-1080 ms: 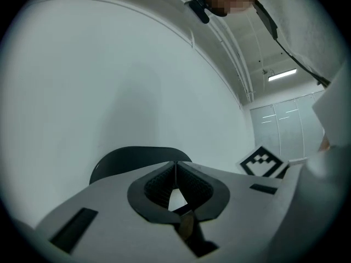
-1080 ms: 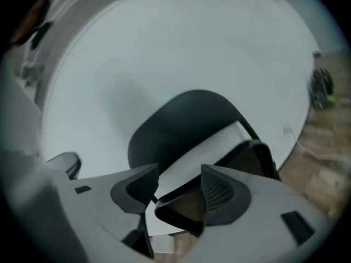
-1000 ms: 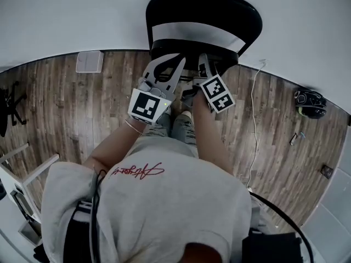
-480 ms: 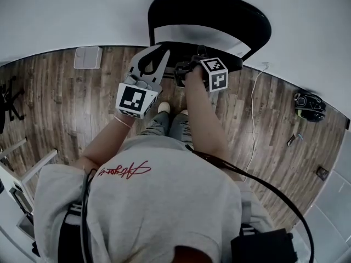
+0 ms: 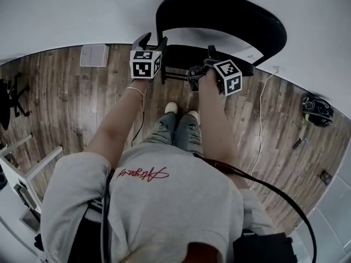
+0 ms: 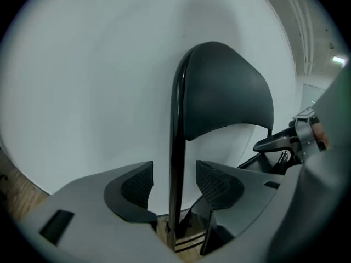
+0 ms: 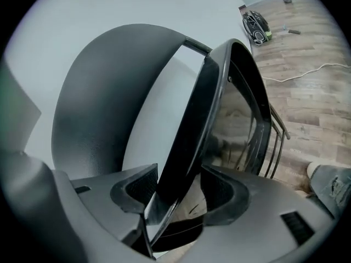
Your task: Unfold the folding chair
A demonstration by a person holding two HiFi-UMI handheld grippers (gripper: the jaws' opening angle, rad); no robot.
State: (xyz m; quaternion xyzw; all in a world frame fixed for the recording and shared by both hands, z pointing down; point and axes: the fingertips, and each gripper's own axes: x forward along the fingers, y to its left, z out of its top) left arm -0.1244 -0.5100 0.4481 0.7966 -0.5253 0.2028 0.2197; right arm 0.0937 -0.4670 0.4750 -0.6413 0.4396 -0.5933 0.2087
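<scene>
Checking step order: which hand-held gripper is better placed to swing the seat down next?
Right: the right hand-held gripper grips the seat edge. On the left hand-held gripper the jaws are opening, the frame tube loose between them.

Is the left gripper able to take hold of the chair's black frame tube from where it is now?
Probably yes. The jaws of the left gripper are opening, and the frame tube beside the backrest stands between them. Nothing else is in the gap; the pads do not press on it yet.

Black folding chair (image 5: 219,10) stands by white wall, seat tilted.
</scene>
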